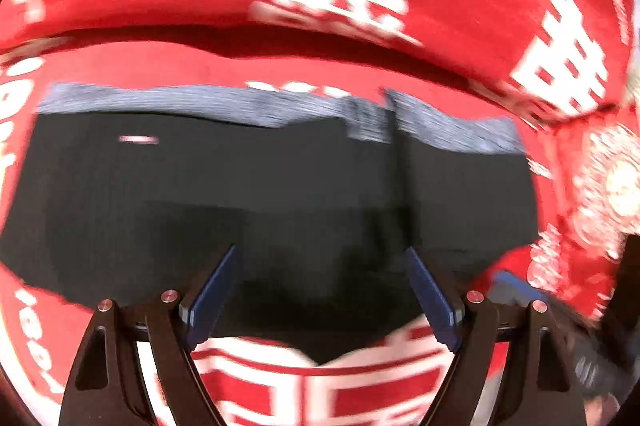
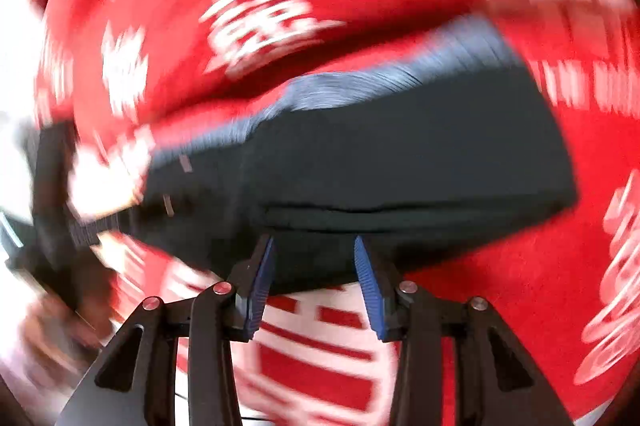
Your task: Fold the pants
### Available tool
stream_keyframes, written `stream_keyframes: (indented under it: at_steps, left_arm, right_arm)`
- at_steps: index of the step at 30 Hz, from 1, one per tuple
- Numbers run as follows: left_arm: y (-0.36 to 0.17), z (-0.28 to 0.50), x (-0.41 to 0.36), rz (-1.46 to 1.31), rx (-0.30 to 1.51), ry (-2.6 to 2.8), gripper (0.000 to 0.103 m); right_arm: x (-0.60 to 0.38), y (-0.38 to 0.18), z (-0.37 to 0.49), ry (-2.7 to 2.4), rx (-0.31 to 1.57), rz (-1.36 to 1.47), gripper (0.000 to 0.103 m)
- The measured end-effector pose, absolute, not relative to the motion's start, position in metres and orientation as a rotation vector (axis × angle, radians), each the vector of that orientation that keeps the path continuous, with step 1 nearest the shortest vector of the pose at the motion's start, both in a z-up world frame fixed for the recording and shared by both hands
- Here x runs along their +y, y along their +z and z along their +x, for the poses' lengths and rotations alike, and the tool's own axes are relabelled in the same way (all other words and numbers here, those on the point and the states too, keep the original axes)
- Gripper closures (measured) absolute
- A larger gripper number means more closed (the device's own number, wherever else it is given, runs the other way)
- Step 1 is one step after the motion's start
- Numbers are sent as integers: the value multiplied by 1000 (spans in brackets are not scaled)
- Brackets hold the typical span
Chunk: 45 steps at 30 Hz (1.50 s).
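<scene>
- Pants (image 1: 280, 194): dark, near-black fabric with a grey-blue ribbed waistband (image 1: 224, 104) along the far edge; lying flat on a red cloth (image 1: 200, 6) printed with white characters.
- Already doubled over by the look of it: right wrist view shows a layered near edge with a seam line, roughly rectangular pad of fabric (image 2: 400, 162).
- Handling, as a judgement: soft, limp, light; no stiffness to lean on, so any lifted edge likely to droop and drag. Knit-like surface, probably not slippery against the blue pads. Not fragile.
- Best hold, as a judgement: near edge or its two corners, pinching all layers together so the stack travels as one; waistband thicker and a firmer bite if the far end is wanted.
- Left gripper (image 1: 320, 290): jaws spread wide, nothing between them; poised over the near portion of the pants, pointing toward the waistband. Contact with fabric not certain.
- Right gripper (image 2: 314, 278): jaws parted to a moderate gap, empty; tips right at the near folded edge, straddling it. Touching or just above — cannot tell.
- Both views heavily motion-blurred, right more so; fine detail unreliable.
- Left gripper's frame dimly seen at left of right wrist view, too smeared to read.
- Risk, as a judgement: catching only the top layer and peeling the fold open.
</scene>
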<state>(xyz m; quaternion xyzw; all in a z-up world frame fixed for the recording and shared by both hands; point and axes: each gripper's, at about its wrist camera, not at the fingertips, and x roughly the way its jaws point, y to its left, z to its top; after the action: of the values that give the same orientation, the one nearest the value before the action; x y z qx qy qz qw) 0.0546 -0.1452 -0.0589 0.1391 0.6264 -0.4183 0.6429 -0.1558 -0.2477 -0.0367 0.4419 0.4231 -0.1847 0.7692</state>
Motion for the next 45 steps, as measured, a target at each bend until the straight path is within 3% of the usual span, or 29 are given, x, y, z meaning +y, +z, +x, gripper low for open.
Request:
stream_keyframes:
  at_steps: [3, 11, 12, 13, 14, 17, 20, 24, 25, 26, 29, 30, 32, 33, 37, 39, 45]
  left_arm:
    - [-67, 45, -172, 313, 1488, -996, 18]
    - [-94, 41, -192, 302, 1587, -964, 20]
    - [-95, 40, -192, 305, 1582, -955, 24]
    - [-97, 40, -193, 302, 1580, -950, 42]
    - [-99, 39, -194, 290, 1592, -957, 53]
    - [-90, 33, -195, 309, 1551, -962, 61]
    - [-63, 22, -183, 331, 1459, -990, 61]
    - [-67, 15, -169, 389, 1414, -942, 61]
    - [-78, 13, -169, 416, 1424, -922, 58]
    - [-91, 13, -167, 436, 1424, -901, 45]
    - [-88, 13, -162, 427, 1363, -869, 32]
    - [-84, 12, -160, 432, 1347, -867, 32]
    - [-75, 13, -157, 451, 1327, -850, 32]
    - [-68, 15, -158, 461, 1316, -844, 32]
    - [-39, 22, -174, 440, 1247, -863, 32]
    - [-31, 26, -193, 429, 1228, -882, 32]
    - [-60, 16, -264, 499, 1212, -887, 32]
  right_arm:
    - [-273, -64, -177, -381, 814, 1268, 58]
    - [-287, -109, -184, -370, 667, 1537, 58]
    - [-290, -116, -184, -368, 647, 1584, 58]
    - [-290, -124, -185, -366, 625, 1642, 65]
    - [-292, -127, -186, -373, 612, 1673, 90]
    - [-293, -114, -181, -380, 622, 1625, 91]
    - [-285, -78, -176, -334, 656, 1488, 92]
    - [-271, -88, -170, -310, 753, 1472, 96]
    - [-268, -95, -168, -315, 783, 1463, 96]
    - [-263, -106, -162, -323, 842, 1435, 96]
    - [-253, -110, -148, -288, 943, 1339, 94]
    - [-252, -103, -146, -260, 965, 1305, 93]
    - [-253, -85, -146, -242, 1010, 1219, 76]
    - [-260, -69, -151, -242, 986, 1173, 74]
    - [-307, -23, -163, -357, 867, 1053, 75]
    - [-341, -11, -162, -443, 853, 1008, 83]
    - [-396, -32, -126, -510, 937, 903, 85]
